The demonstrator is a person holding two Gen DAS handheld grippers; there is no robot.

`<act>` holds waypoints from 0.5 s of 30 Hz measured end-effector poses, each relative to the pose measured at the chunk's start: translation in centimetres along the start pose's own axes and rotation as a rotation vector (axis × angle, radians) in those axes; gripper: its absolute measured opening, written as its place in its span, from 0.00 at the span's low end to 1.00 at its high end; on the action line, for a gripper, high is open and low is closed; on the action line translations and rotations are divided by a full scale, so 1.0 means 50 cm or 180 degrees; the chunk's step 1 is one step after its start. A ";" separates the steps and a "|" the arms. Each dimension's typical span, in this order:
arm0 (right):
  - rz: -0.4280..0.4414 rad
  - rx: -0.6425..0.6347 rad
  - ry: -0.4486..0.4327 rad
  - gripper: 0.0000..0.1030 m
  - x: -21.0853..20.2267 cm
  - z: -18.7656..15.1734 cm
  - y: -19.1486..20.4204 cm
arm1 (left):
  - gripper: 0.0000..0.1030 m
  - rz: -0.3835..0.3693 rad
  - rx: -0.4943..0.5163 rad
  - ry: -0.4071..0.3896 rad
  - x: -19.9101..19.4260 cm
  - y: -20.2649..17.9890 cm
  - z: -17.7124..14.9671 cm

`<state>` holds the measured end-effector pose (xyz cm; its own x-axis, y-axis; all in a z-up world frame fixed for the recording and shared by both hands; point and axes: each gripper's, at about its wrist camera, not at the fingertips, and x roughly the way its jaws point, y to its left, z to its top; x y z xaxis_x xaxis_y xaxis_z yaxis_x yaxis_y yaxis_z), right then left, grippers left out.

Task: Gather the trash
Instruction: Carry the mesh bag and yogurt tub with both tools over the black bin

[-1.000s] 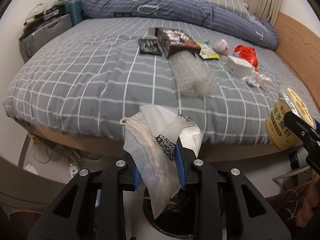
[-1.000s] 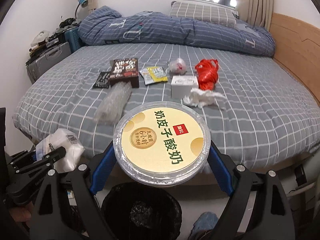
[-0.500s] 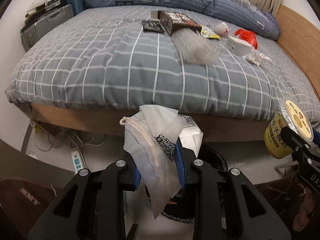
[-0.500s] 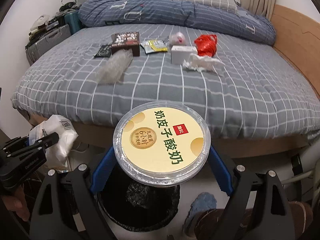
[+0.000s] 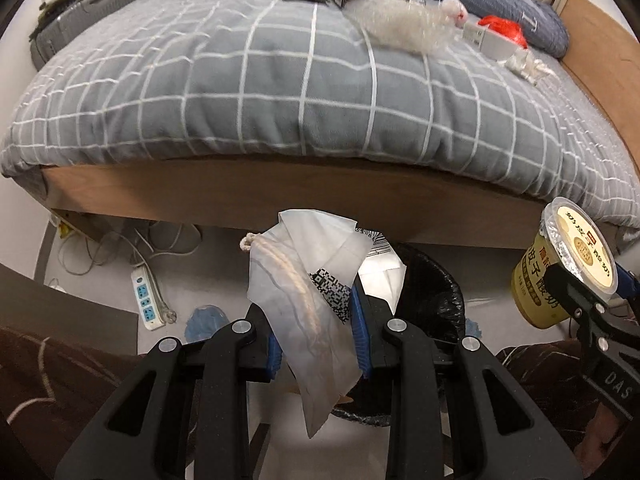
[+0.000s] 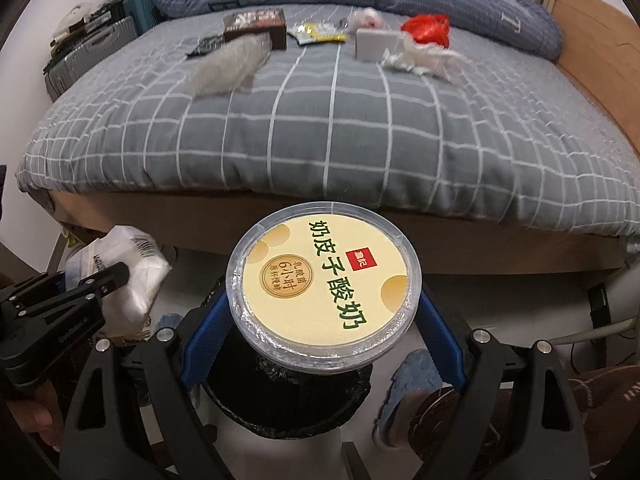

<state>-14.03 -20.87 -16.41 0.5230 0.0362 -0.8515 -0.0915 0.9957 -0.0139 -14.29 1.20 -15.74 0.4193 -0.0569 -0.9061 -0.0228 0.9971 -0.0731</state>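
Observation:
My left gripper (image 5: 316, 332) is shut on a white plastic bag (image 5: 308, 280) with a printed code and a cord; the bag hangs over the black-lined trash bin (image 5: 436, 292) on the floor. My right gripper (image 6: 320, 320) is shut on a round yellow yogurt cup (image 6: 324, 284), held lid-up directly above the same bin (image 6: 280, 404). In the left wrist view the cup (image 5: 568, 272) shows at the right edge. In the right wrist view the left gripper (image 6: 100, 280) and its bag (image 6: 128, 264) sit at the left.
On the grey checked bed (image 6: 320, 120) lie a bubble wrap piece (image 6: 232, 64), a dark box (image 6: 256, 28), a yellow packet (image 6: 316, 34), a white box (image 6: 376, 44), a red bag (image 6: 428, 30) and crumpled white wrap (image 6: 420, 58). A power strip (image 5: 146, 300) and cables lie on the floor.
Both grippers have sunk and tipped downward with their loads. The bed has slid up in both views and the bin now lies closer beneath them.

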 end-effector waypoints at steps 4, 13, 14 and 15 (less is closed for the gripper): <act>-0.0008 -0.0007 0.0106 0.81 0.044 0.003 0.000 | 0.27 0.0023 0.0025 0.0089 0.041 -0.008 0.007; -0.0017 -0.0059 0.0333 0.81 0.135 -0.006 0.013 | 0.27 0.0059 0.0027 0.0266 0.123 -0.002 0.009; -0.0017 -0.0066 0.0359 0.81 0.145 -0.011 0.014 | 0.27 0.0068 0.0032 0.0276 0.129 0.000 0.009; -0.0003 -0.0067 0.0393 0.81 0.154 -0.014 0.016 | 0.27 0.0067 0.0033 0.0285 0.134 0.002 0.010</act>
<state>-10.65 -19.83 -23.36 0.4151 0.0233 -0.9095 -0.1096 0.9937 -0.0246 -11.03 0.97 -21.59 0.3360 -0.0397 -0.9410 -0.0212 0.9985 -0.0497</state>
